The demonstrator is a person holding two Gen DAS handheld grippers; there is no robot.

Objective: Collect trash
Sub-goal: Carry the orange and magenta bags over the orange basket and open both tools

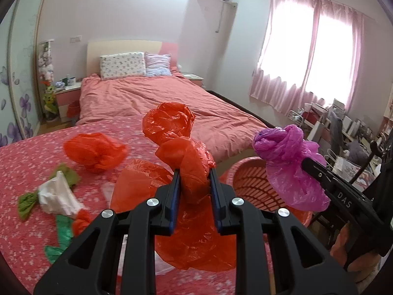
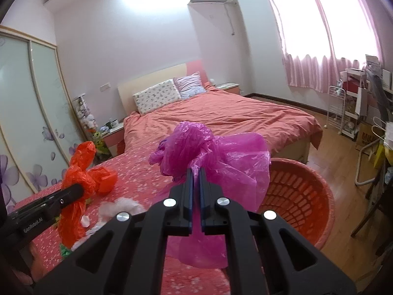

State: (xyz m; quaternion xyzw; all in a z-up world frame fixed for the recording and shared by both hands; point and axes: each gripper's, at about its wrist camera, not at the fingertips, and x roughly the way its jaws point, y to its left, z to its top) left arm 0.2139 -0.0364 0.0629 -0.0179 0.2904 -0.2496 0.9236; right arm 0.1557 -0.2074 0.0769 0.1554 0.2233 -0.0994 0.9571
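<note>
Left gripper point(image 1: 194, 172) pinches a red plastic bag point(image 1: 191, 172), whose lower folds hide the bedspread beneath. Right gripper point(image 2: 195, 170) is clamped on a purple bag point(image 2: 221, 157), with the red basket point(image 2: 302, 191) just right, half hidden behind it.

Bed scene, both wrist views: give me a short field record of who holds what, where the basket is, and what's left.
left hand-held gripper: shut on orange bag
right hand-held gripper: shut on purple bag
basket: orange, slatted, beside the bed's edge, below the purple bag
bedspread: pink, flowered
left on bed: second orange bag, white paper, green scraps
status: neither bag in basket yet
</note>
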